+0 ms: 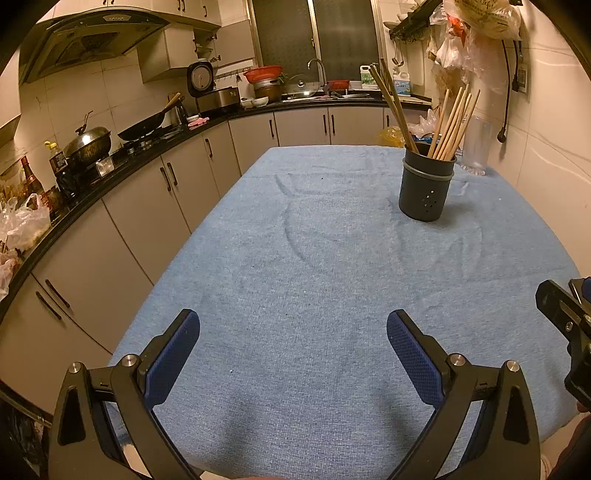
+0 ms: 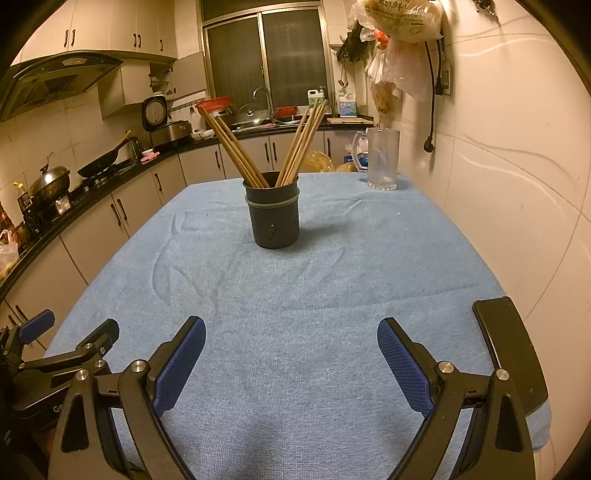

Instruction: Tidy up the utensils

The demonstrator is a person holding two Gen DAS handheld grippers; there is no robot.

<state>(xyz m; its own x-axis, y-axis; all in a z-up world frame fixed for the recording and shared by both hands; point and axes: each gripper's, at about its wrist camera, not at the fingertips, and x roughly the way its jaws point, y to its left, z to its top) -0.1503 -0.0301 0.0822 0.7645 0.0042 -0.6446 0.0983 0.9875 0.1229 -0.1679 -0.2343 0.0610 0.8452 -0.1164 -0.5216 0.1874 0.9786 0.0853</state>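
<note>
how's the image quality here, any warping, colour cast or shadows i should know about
Left wrist view: strong fisheye bending of the counter edge, warm yellow cast, dark corners. Right wrist view: same cast and vignette; the chopstick holder is sharp and throws a soft shadow to its right on the blue cloth.

No readable text, bottle labels (image 2: pixel 348 107) by the sink blurred, printing on hanging bag (image 2: pixel 400 18) illegible
</note>
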